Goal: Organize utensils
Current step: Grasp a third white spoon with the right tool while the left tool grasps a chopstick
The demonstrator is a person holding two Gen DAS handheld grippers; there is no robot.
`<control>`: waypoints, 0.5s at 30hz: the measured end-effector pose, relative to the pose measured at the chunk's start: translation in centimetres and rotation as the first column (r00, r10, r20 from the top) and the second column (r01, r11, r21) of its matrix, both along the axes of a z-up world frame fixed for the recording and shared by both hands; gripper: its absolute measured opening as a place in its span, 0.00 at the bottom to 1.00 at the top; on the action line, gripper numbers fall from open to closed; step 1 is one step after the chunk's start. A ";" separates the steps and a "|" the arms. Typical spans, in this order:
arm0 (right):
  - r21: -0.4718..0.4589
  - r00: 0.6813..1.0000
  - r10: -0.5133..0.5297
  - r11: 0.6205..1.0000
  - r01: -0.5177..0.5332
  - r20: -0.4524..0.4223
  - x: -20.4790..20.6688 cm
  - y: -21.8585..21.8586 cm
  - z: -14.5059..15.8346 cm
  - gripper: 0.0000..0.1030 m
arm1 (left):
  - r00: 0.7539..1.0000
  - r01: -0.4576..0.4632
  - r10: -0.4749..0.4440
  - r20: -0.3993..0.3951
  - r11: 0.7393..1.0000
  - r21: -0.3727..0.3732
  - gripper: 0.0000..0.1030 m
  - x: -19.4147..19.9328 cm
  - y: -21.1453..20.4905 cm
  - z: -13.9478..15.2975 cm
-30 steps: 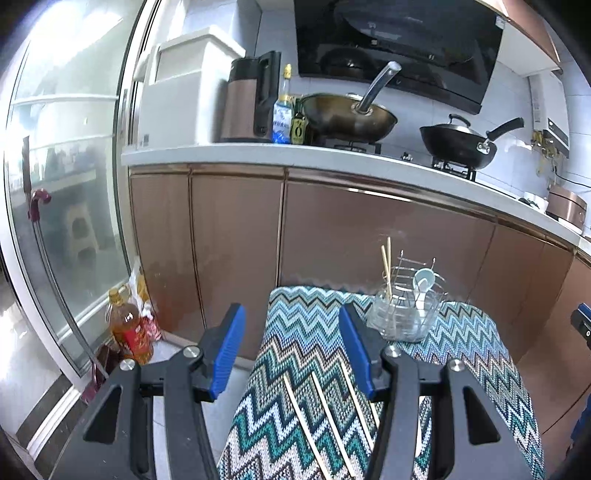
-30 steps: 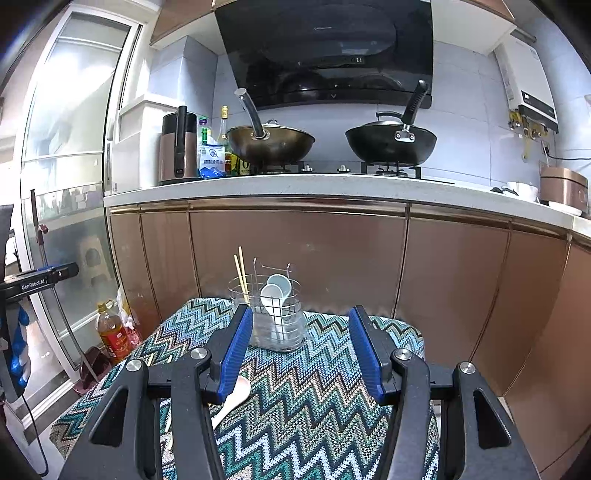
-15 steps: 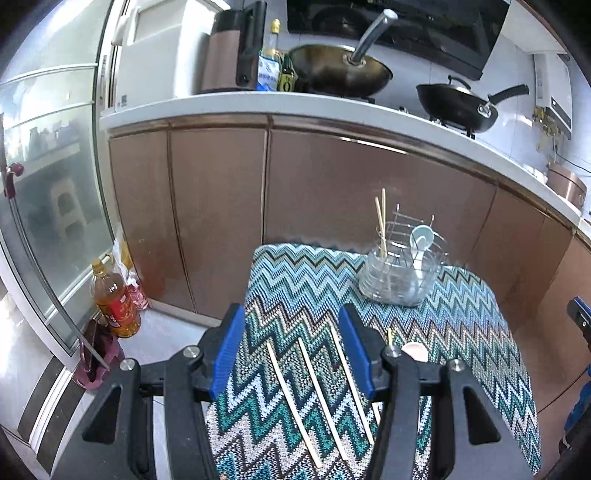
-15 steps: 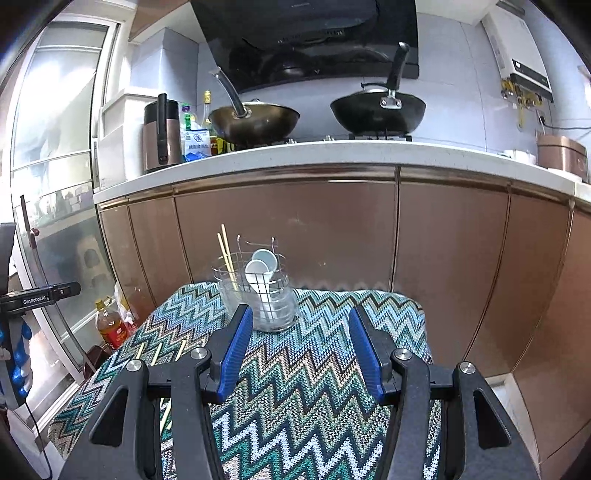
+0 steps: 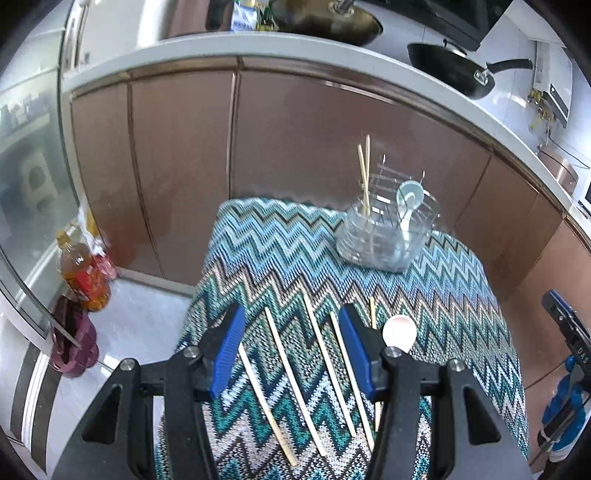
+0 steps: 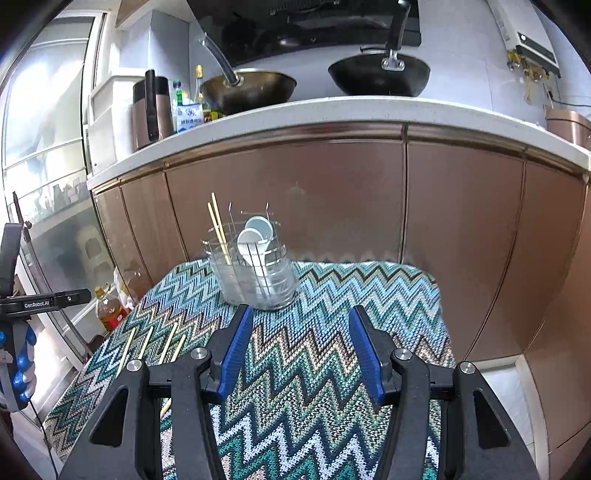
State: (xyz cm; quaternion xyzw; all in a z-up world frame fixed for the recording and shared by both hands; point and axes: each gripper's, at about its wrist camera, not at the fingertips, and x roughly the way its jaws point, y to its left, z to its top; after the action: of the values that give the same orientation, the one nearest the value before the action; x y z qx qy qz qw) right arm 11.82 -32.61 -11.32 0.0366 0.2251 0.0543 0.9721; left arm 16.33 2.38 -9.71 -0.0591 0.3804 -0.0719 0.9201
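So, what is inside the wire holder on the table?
The wire holder holds two chopsticks and two white spoons, bowls up. Their lower ends blur behind its wires.

I am working in a home kitchen: two woks (image 6: 378, 74) sit on a white counter (image 6: 332, 110) over brown cabinet doors (image 6: 288, 192), under a black range hood (image 6: 306, 26), with a wall-mounted water heater (image 6: 530, 40).

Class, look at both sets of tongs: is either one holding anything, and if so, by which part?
Nothing is held. The left tongs stand open above the loose chopsticks on the cloth; the right tongs stand open over bare cloth, short of the holder.
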 end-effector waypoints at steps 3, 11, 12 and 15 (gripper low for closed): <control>0.001 0.999 0.018 1.000 -0.018 -0.031 1.0 0.4 -0.9 0.52 | 0.999 0.021 -0.021 -0.043 1.000 -0.014 0.49 1.1 -0.4 -1.0; 0.083 0.972 0.164 0.985 -0.152 -0.167 5.1 2.0 -3.8 0.48 | 0.949 0.092 -0.132 -0.286 0.984 -0.150 0.49 6.5 -1.8 -5.2; 0.101 0.963 0.190 0.980 -0.173 -0.191 5.8 2.3 -4.3 0.48 | 0.941 0.096 -0.141 -0.306 0.983 -0.158 0.49 7.0 -2.0 -5.6; 0.151 0.922 0.274 0.959 -0.240 -0.274 8.3 3.5 -5.9 0.45 | 0.911 0.109 -0.168 -0.376 0.979 -0.174 0.46 8.9 -2.9 -7.1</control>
State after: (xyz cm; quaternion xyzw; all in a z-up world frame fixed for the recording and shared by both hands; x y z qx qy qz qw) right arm 20.16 -29.16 -17.25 0.0700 0.3654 0.1881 0.9089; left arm 25.23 -0.56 -16.80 -0.1139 0.5522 -0.1523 0.8118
